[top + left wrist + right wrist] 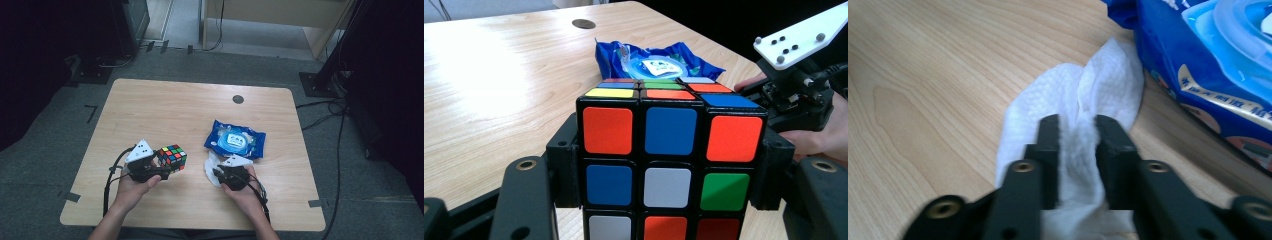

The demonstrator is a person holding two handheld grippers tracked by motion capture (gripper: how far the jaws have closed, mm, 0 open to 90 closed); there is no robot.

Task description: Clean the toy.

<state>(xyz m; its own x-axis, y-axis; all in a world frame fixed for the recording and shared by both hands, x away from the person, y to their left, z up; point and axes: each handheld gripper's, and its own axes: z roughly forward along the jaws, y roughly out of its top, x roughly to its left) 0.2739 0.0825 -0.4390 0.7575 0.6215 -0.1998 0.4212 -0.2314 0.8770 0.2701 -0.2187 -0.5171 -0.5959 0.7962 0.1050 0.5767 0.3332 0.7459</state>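
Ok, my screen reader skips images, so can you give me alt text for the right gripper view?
Two black gripper fingers pinch a crumpled white wipe lying on a light wooden table. A blue wipes pack lies just beyond at the upper right.

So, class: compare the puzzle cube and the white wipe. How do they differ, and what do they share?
The puzzle cube is rigid, square-edged and many-coloured; the white wipe is soft, crumpled and one colour. The cube sits clamped in the left gripper; the wipe is pinched in the right gripper and trails onto the table. Both lie on the near half of the table, each held between two black jaws.
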